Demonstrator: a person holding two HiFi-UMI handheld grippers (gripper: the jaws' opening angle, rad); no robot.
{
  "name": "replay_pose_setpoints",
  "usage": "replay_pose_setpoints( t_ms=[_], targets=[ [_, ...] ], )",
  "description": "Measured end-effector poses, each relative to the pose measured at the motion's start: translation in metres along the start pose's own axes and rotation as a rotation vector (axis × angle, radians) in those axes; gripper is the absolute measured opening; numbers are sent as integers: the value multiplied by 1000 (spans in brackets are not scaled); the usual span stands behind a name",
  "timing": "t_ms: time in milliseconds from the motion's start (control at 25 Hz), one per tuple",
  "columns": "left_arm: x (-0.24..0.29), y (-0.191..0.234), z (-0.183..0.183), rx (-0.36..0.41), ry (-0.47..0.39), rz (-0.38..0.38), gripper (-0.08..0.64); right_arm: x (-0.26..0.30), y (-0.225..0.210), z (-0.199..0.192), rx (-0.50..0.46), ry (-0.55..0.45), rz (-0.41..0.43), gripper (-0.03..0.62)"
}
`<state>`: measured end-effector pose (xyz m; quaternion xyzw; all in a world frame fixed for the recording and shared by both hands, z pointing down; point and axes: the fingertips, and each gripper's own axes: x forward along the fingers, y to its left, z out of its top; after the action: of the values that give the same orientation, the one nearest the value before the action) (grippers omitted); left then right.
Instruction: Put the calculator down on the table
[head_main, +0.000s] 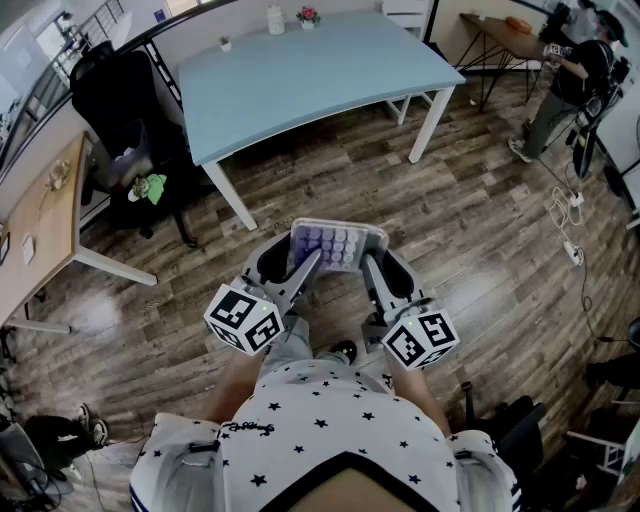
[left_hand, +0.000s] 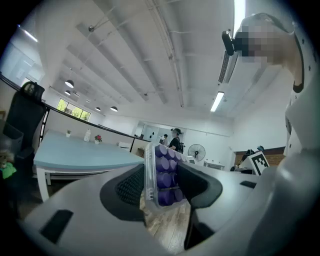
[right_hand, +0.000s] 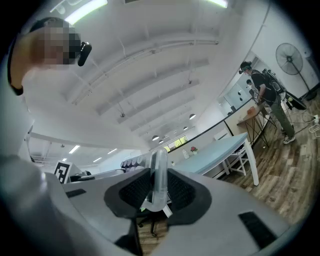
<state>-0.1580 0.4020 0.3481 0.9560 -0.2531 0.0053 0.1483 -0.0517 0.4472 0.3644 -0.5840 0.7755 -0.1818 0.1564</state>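
Both grippers hold the calculator (head_main: 338, 244) level between them above the wood floor (head_main: 480, 270): the left gripper (head_main: 292, 262) has its jaws spread wide across the keyed side, and the right gripper (head_main: 386, 266) is pinched narrow on a thin clear edge. The light blue table (head_main: 320, 75) stands well ahead. The calculator looks light and stiff. Its clear plastic shell (right_hand: 159, 180) is probably slick, so the rims seem the safest hold, away from the purple keys (left_hand: 167, 170), which could press in. No brand or print is readable, only marker squares on the cubes (head_main: 243, 318).

Purple-keyed calculator (head_main: 337, 244), pale blue table (head_main: 310, 80), brown wood-grain floor (head_main: 490, 250), white shirt (head_main: 330, 415) with black stars
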Motion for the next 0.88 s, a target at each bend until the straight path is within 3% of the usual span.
replay_pose_setpoints(
  t_ms=[880],
  targets=[
    [2, -25, -8, 26, 7, -20, 213, -28, -8, -1, 30, -29, -30, 100]
  ],
)
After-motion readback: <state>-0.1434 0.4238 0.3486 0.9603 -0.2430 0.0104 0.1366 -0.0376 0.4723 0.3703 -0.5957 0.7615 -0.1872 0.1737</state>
